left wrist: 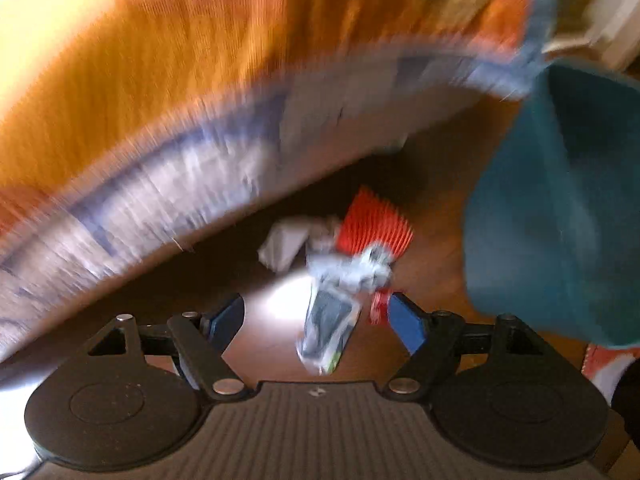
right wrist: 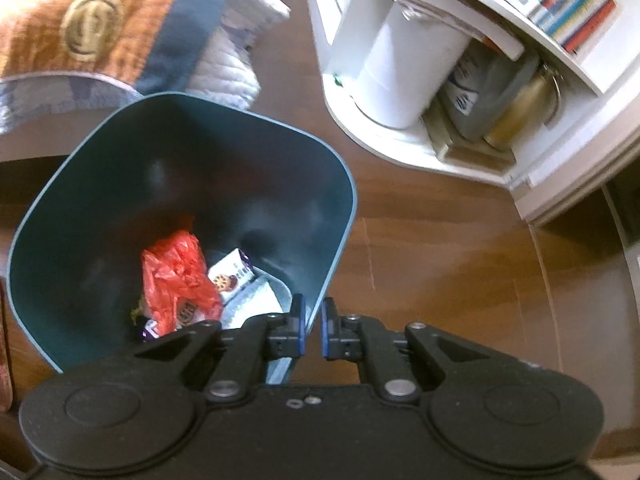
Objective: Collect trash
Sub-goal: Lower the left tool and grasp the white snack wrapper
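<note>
Inspector: While your left gripper [left wrist: 316,320] hangs spread wide and empty over the floor litter, your right gripper [right wrist: 311,326] has its blue pads narrowed onto the near rim of the teal bin [right wrist: 80,184], pinching the thin plastic wall.

Operator: Where is the trash?

Inspector: Between your left fingers lies a crinkled clear wrapper [left wrist: 326,330] with dark print. Beyond it are crumpled white paper [left wrist: 282,246] and a ribbed red piece [left wrist: 374,222], all on the glossy wooden floor [left wrist: 432,184]. A red plastic bag [right wrist: 176,276] and a cookie box [right wrist: 232,274] already sit in the bin.

Operator: Risks?

Inspector: The left view is blurred. Closing now could skid the slick wrapper away. The smooth rim could slip from the right pads and tip the bin.
</note>
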